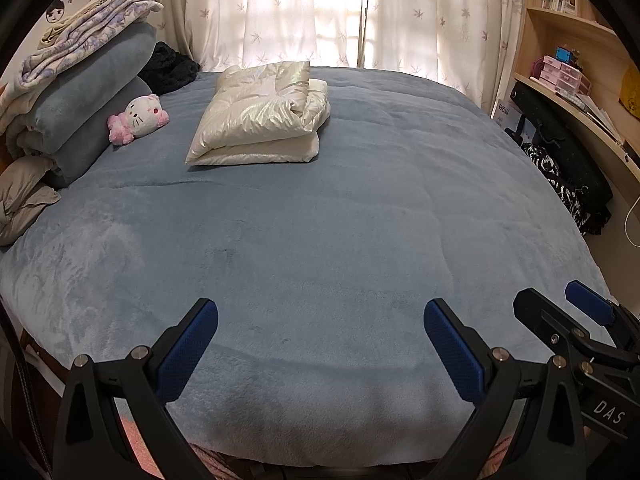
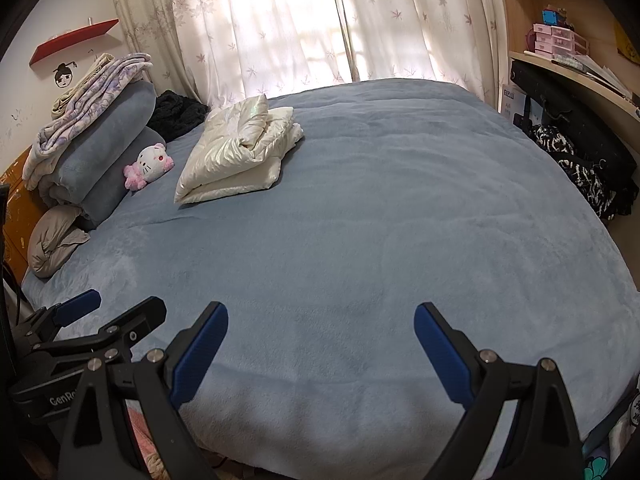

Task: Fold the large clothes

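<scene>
Lying folded on the blue bed cover [image 1: 320, 220], toward the curtain side and left of centre: cream puffer jacket [image 1: 260, 116], a thick shiny bundle with layers stacked and a sleeve or flap tucked across the top right. Seen too from the right wrist view [image 2: 236, 152], same folded shape, flat on the cover.

Just left of the jacket, apart from it: pink-and-white plush cat [image 1: 140, 118], leaning against rolled grey-blue bedding [image 1: 92, 92]. Stacked on that bedding: floral blanket [image 1: 88, 28]. Behind the plush, nearer the curtain than the jacket: dark fuzzy fabric [image 1: 172, 68]. Left of the jacket and nearer the cameras, at the cover's edge: beige crumpled pillow [image 1: 20, 200].

Beyond the jacket: pale leaf-patterned curtains [image 1: 304, 12], backlit. Far right of the jacket, off the bed: wooden shelving [image 1: 568, 24] with small pink drawers [image 1: 564, 74], and a black-and-white patterned bag [image 1: 560, 176] below.

Well apart from the jacket, over the cover's near edge: left gripper [image 1: 320, 340], fingers spread wide, blue pads [image 1: 188, 344] empty. Beside it, equally far from the jacket: right gripper [image 2: 320, 344], fingers likewise spread wide, holding nothing.
</scene>
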Motion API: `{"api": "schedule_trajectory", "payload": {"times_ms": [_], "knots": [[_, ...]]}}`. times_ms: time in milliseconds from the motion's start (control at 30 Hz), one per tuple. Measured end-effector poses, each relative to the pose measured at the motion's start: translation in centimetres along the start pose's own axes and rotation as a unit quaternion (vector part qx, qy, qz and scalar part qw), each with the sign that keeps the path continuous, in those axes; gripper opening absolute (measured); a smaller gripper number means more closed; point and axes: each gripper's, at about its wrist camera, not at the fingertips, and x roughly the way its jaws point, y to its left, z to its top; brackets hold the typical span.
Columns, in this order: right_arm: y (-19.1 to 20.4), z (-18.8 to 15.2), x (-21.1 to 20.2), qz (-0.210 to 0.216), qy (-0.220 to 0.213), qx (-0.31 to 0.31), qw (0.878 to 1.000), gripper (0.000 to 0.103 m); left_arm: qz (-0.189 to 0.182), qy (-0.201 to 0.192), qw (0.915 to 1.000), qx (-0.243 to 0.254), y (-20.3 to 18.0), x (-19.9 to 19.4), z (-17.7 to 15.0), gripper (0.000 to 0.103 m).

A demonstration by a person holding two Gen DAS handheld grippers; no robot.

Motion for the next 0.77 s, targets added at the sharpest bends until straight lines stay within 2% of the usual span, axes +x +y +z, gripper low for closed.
{"api": "schedule_trajectory", "payload": {"times_ms": [767], "knots": [[-0.04, -0.24, 0.04, -0.001, 0.002, 0.001, 1.0, 0.095, -0.002, 0.006, 1.0, -0.003, 0.19, 0.11, -0.67, 0.102]]}}
